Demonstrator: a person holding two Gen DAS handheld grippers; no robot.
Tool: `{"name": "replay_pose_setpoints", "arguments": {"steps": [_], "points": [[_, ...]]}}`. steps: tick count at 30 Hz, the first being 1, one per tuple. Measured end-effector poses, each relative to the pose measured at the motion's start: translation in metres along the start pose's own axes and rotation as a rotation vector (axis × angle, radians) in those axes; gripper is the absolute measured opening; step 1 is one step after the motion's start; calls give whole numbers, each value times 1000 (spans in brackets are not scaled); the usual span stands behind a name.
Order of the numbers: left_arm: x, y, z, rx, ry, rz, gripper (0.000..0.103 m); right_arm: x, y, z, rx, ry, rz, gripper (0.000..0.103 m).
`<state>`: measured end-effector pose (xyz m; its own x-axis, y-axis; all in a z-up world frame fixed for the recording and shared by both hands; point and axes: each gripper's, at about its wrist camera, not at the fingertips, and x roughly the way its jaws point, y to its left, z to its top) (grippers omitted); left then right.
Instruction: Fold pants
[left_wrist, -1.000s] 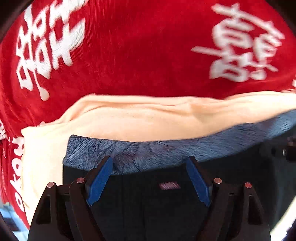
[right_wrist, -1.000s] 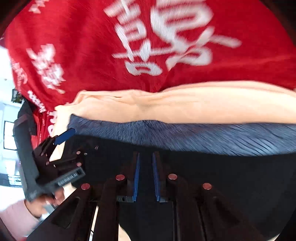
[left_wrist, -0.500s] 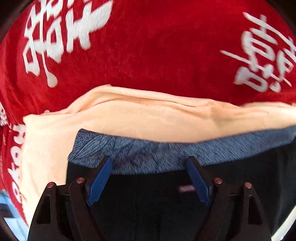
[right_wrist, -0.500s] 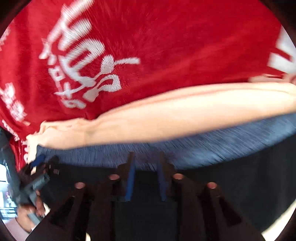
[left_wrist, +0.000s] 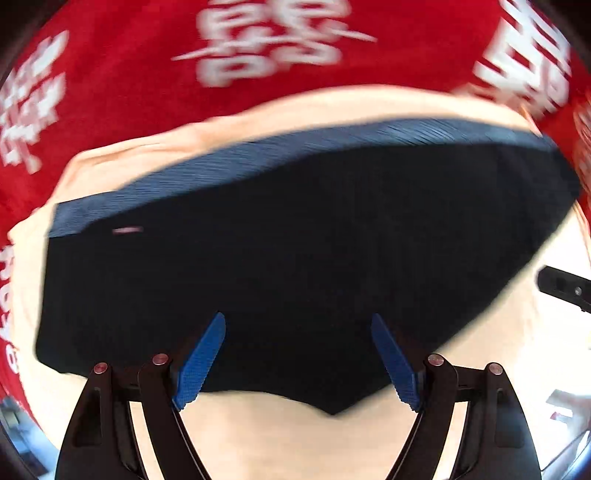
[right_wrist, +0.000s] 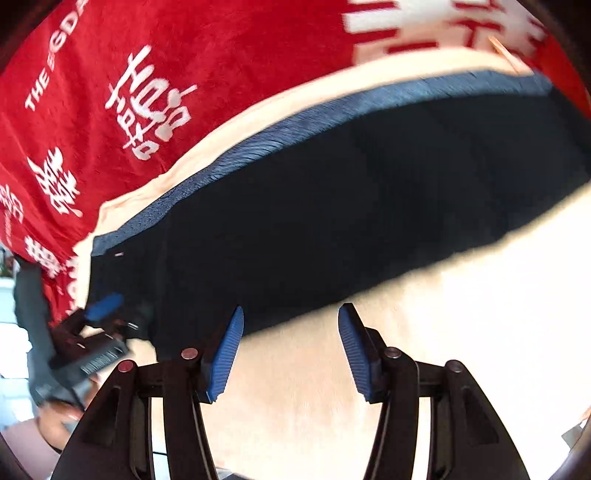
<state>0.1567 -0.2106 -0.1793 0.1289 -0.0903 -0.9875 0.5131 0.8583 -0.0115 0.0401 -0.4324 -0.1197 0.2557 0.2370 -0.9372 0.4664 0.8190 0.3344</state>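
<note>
Left wrist view: left gripper (left_wrist: 297, 363) spread wide, blue pads (left_wrist: 201, 360) apart, nothing between them. Dark pants (left_wrist: 295, 236) folded flat on peach cloth (left_wrist: 122, 162), filling mid-frame; blue ribbed waistband (left_wrist: 258, 155) along far edge, small pale label near far left corner. Pad tips over near edge of pants; contact not determinable. Red blanket (left_wrist: 129, 74) with white characters beyond the cloth, far side. Part of right gripper (left_wrist: 561, 288) at right edge. Frame motion-blurred.

Right wrist view: right gripper (right_wrist: 291, 350) spread apart, empty, over bare peach cloth (right_wrist: 461, 332), just near of pants (right_wrist: 332, 221) edge. Pants run diagonally from left to far right, waistband (right_wrist: 314, 125) on far side. Left gripper (right_wrist: 94, 325) at left, by near left corner of pants; blue pad visible, jaw gap not readable here. Red blanket (right_wrist: 110, 92) far left.
</note>
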Motion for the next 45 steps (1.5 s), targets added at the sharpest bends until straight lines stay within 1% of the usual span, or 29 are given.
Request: {"name": "replay_pose_setpoints", "arguments": {"steps": [4, 8, 10, 13, 16, 25, 30, 39, 45], "points": [[-5, -53, 3, 55, -4, -7, 83, -15, -32, -19, 93, 3, 18, 58], [-11, -93, 12, 57, 21, -9, 83, -19, -60, -34, 170, 21, 19, 58], [-11, -108, 16, 49, 35, -5, 83, -23, -74, -41, 194, 31, 16, 58], [-11, -129, 21, 63, 40, 21, 83, -30, -95, -50, 232, 46, 19, 58], [-13, -151, 26, 74, 42, 19, 83, -35, -111, -53, 266, 49, 31, 58], [-7, -216, 50, 109, 53, 10, 83, -50, -154, -43, 317, 25, 54, 58], [-1, -233, 64, 124, 61, 14, 83, -54, -176, -34, 363, 7, 92, 58], [2, -275, 93, 151, 68, 24, 83, -65, -201, -14, 392, -29, 114, 58], [0, -301, 116, 159, 36, 29, 83, -71, -220, -5, 425, -64, 146, 58]]}}
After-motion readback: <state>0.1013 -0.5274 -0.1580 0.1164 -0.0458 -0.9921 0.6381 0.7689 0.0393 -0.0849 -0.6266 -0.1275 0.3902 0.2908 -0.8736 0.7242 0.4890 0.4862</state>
